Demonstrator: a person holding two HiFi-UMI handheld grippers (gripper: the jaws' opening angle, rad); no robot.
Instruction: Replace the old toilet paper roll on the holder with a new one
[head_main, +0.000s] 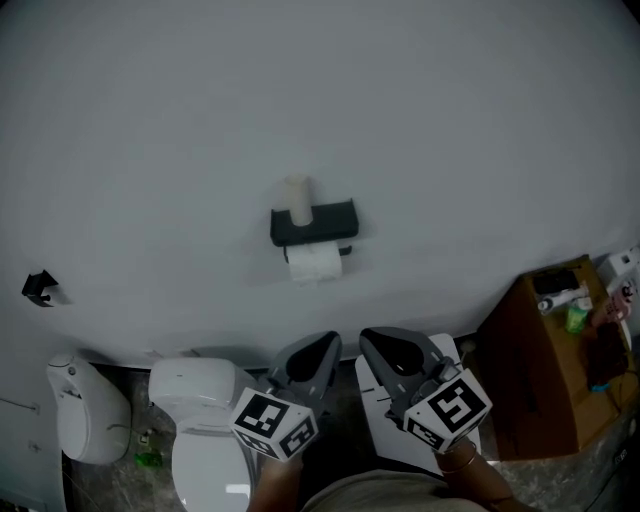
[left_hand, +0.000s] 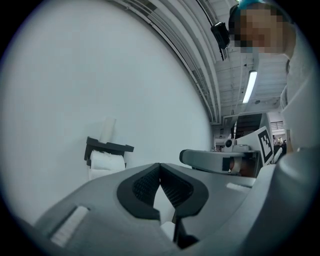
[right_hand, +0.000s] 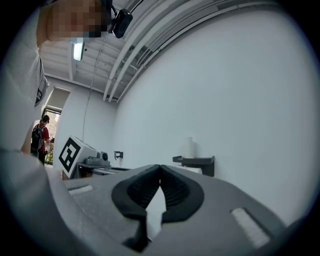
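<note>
Both our claws are pinched together and empty, the left claw (head_main: 328, 342) beside the right claw (head_main: 370, 338), well short of the wall (head_main: 470, 140). The holder (head_main: 313, 222) sits ahead on that wall, slightly toward the left claw's side, with the toilet paper roll (head_main: 316, 264) slung beneath it, long axis running along the wall, and a slimmer roll (head_main: 297, 199) upright on top. We judge the left claw marginally nearer.

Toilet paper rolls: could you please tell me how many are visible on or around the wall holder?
2. An upright roll stands on top of the black holder; a hanging roll sits beneath its shelf. More may be hidden elsewhere.
</note>
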